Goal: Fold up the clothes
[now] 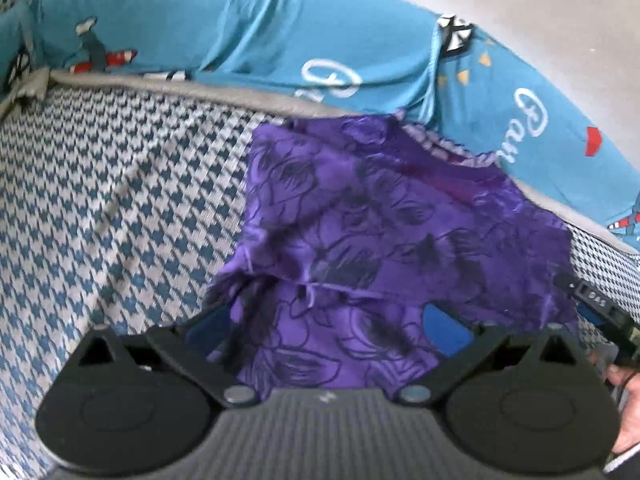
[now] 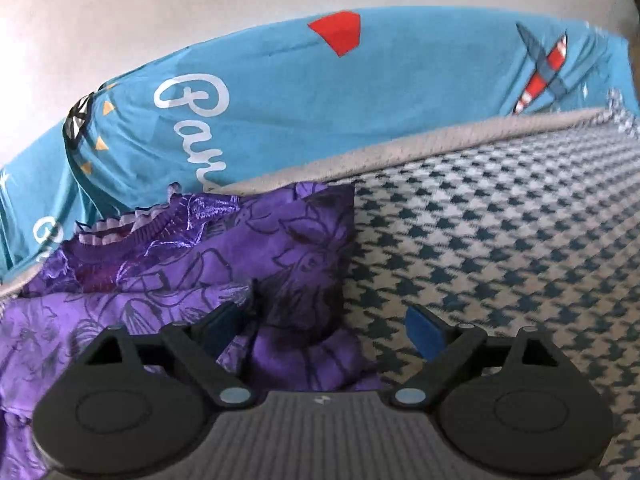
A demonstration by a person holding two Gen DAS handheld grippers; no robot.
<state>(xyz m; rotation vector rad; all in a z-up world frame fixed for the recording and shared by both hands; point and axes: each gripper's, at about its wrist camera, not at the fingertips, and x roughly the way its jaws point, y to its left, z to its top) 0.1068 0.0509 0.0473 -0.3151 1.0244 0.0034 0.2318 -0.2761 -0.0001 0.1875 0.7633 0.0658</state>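
One purple garment [image 1: 380, 220], printed with dark flowers, crumpled on the houndstooth cover [image 1: 100, 200], up against that cover's far grey border [image 1: 200, 90]. Pale frilled neckline [image 2: 116, 232] at the border end, just spilling past it. Partly gathered, not flat: folds and a raised ridge through the middle, near edge bunched.

Two claws, one per wrist view, two fingers each, four blue-padded fingers in all.

Left gripper [image 1: 330, 324]: spread wide, angled down at the cover, with the near edge of the garment lying slack between the fingers and draped across the left one. No pinch visible; pads well apart from each other.

Right gripper [image 2: 324, 328]: also spread wide. Small bunched lump of the same garment inside the gap, close against the left finger; right finger out over bare houndstooth, clear of the cloth. Nothing clamped.

One houndstooth cover, blue-and-white, filling the near ground in both views. Beyond its grey border, one teal sheet [image 1: 240, 20] with white script, red-and-white aeroplanes, stars and small triangles, rumpled along the border's whole length. Plain pale wall behind that.

At the cover's right edge in the left view, one hand [image 1: 626, 392], partly cut off by the frame, beside a dark device too blurred to identify.
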